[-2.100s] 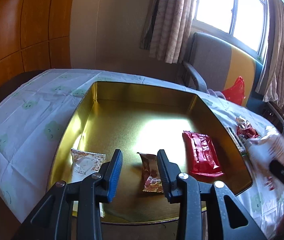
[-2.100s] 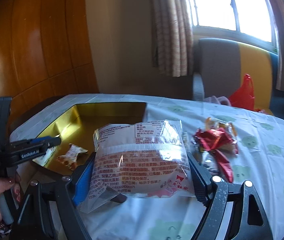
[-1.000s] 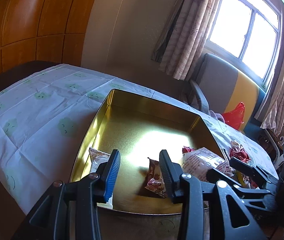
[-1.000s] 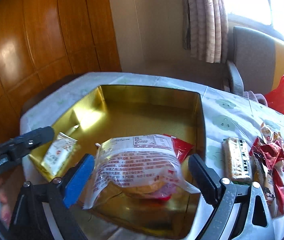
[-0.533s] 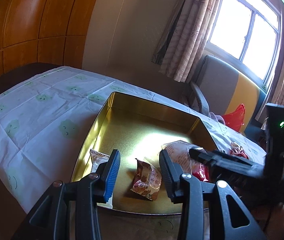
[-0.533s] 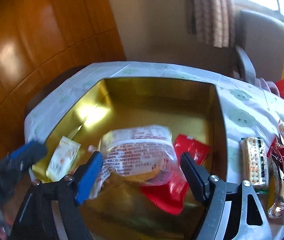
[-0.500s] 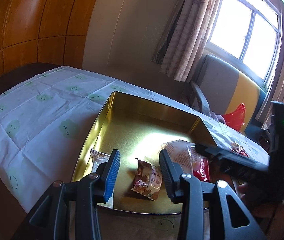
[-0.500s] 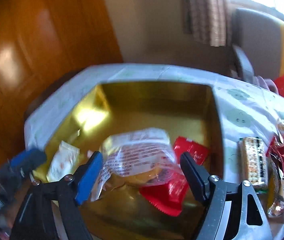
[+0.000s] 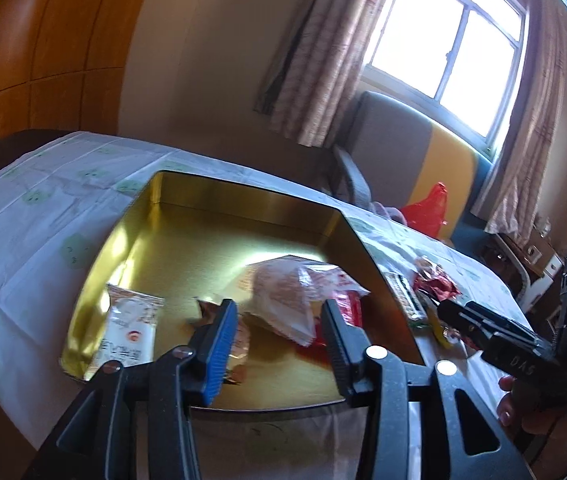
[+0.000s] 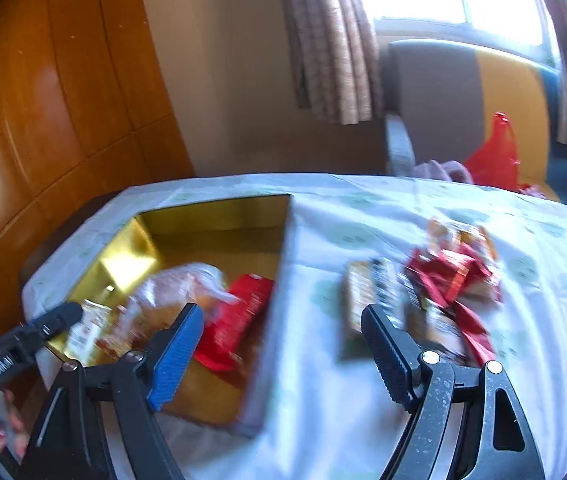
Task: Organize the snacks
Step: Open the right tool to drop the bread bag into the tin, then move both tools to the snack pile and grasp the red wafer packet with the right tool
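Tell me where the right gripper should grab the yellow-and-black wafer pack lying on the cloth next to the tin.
Probably across its long sides at mid-length, coming straight down. The wafer pack lies flat on the tablecloth, a narrow rectangle. The right gripper is open; the red wrappers crowd one side, so keep that finger tight.

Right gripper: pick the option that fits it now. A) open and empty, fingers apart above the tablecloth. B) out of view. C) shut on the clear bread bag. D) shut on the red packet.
A: the right gripper has its fingers spread wide with nothing between them, while the clear bread bag lies in the gold tin.
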### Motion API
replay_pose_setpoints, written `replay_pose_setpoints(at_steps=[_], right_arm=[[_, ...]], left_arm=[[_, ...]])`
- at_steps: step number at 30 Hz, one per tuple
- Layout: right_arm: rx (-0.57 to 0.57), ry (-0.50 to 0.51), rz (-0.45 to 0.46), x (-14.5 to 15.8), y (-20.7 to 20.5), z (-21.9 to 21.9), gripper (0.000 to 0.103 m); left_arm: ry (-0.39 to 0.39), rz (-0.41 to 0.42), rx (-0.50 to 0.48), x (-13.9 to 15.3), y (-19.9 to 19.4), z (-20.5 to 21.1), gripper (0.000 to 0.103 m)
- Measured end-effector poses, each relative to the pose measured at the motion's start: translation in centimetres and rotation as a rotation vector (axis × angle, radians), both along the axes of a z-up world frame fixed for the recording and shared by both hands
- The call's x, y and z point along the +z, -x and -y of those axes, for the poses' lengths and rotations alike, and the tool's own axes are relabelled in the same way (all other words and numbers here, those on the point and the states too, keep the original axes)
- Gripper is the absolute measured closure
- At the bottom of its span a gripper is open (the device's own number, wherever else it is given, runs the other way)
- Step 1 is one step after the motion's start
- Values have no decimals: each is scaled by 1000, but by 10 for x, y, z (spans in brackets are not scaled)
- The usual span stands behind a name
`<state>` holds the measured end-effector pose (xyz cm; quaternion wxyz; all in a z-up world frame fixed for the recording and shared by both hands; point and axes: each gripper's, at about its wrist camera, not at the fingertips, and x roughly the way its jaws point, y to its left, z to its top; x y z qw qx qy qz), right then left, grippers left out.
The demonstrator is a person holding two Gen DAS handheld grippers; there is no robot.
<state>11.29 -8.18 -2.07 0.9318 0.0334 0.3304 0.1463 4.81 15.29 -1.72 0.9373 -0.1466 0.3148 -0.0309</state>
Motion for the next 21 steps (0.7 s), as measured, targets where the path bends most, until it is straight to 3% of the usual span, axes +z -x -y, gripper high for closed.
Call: replay_pose_setpoints(at_steps=[13,21], right_arm=[[-146,98,-75,-48,47,89,19],[-217,32,-63,-46,31,119,16]], left_arm=[[-36,-18,-265,-4,6,86,47],[-65,-46,-325,-9,11,115,47]])
